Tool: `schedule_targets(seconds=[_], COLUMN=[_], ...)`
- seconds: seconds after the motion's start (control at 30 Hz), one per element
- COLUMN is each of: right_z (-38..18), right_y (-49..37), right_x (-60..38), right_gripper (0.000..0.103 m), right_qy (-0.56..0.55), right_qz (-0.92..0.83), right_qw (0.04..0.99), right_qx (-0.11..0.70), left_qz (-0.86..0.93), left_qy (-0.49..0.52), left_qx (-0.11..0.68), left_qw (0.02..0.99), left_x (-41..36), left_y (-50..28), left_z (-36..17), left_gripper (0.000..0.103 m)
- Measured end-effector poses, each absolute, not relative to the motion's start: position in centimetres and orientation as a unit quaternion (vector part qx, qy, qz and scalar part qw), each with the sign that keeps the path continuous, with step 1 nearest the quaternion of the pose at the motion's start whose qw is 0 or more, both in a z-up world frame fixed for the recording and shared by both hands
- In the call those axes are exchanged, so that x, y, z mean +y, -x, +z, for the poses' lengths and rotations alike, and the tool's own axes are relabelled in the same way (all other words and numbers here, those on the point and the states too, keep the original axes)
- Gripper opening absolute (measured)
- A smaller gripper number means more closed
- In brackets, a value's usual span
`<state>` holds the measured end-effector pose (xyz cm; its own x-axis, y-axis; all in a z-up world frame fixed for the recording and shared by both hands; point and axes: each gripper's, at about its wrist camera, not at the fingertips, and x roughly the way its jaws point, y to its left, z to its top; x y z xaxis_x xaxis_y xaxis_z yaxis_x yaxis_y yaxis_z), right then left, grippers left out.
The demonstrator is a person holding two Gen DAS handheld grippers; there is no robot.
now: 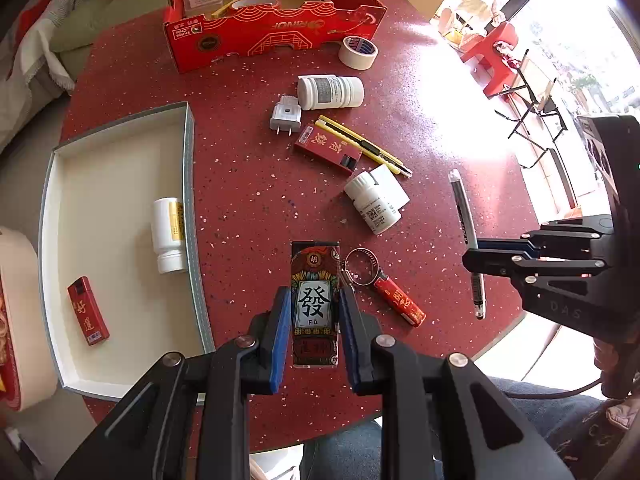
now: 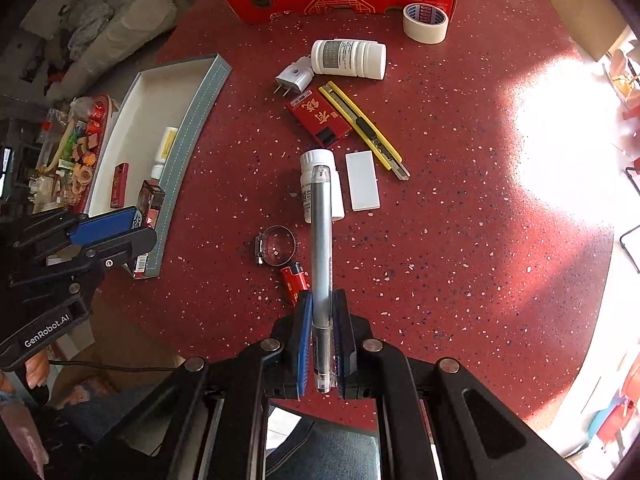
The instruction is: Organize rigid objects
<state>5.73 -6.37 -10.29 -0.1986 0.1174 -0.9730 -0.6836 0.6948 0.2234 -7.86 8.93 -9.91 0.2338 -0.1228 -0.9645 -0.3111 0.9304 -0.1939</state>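
Both tongs are clamped on something. Left gripper pinches a decorated card box printed with a large character, its blue pads pressed to the box's long sides; right gripper grips a silver pen near its clear end, the barrel pointing away over the red speckled table. Just left of the left gripper lies the shallow white tray, which already holds a white bottle and a red lighter; a third small box may also sit in it, though the right wrist view is too dim there to be sure. Left to sort on the table: two white bottles, a plug adapter, a red box, a yellow utility knife, a white card, a metal ring, another lighter and a tape roll. I judge the job under halfway.
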Motion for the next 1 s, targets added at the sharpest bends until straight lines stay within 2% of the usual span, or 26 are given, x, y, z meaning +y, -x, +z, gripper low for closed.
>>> schedule_targets(seconds=[1.0], right_z=[-7.3], right_y=[-0.9], right_x=[6.9], right_gripper=[0.011], right_qy=[0.335], right_qz=[0.441], right_qw=[0.550], right_qx=[0.625], left_qz=[0.183], left_qy=[0.289], left_qx=[0.540], left_qw=[0.769], left_x=[18.4], left_y=[15.6], left_z=[-9.9], left_gripper=[0.026])
